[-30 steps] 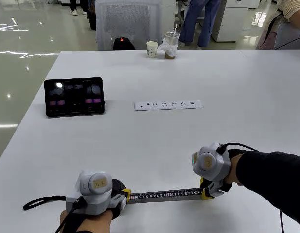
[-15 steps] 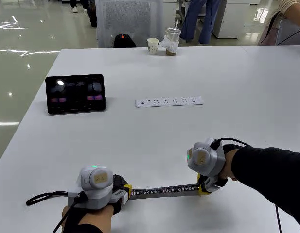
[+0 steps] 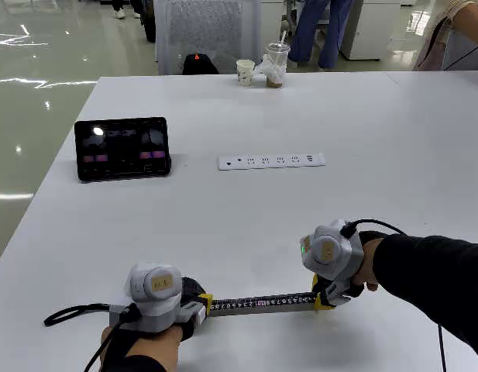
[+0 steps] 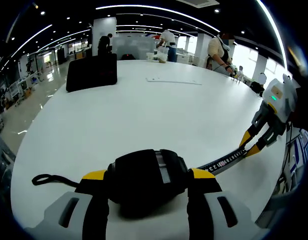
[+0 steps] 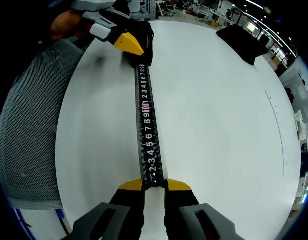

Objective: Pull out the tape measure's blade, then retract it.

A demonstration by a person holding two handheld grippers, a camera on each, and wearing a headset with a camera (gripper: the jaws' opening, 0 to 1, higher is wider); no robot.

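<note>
- The tape measure's black case [image 4: 146,186] sits by the table's [image 3: 246,225] near edge, toward the near left corner, clamped between the left gripper's [image 3: 196,304] yellow-tipped jaws
- The blade [image 5: 146,125] stretches straight along that near edge to the right gripper [image 5: 154,186], whose jaws are pinched together on its tip
- The case looks chunky and rigid to me, fine for a firm squeeze on its flanks
- The blade seems thin, springy and slick, so I'd hold its very end and ease it home, as it will likely snap back
</note>
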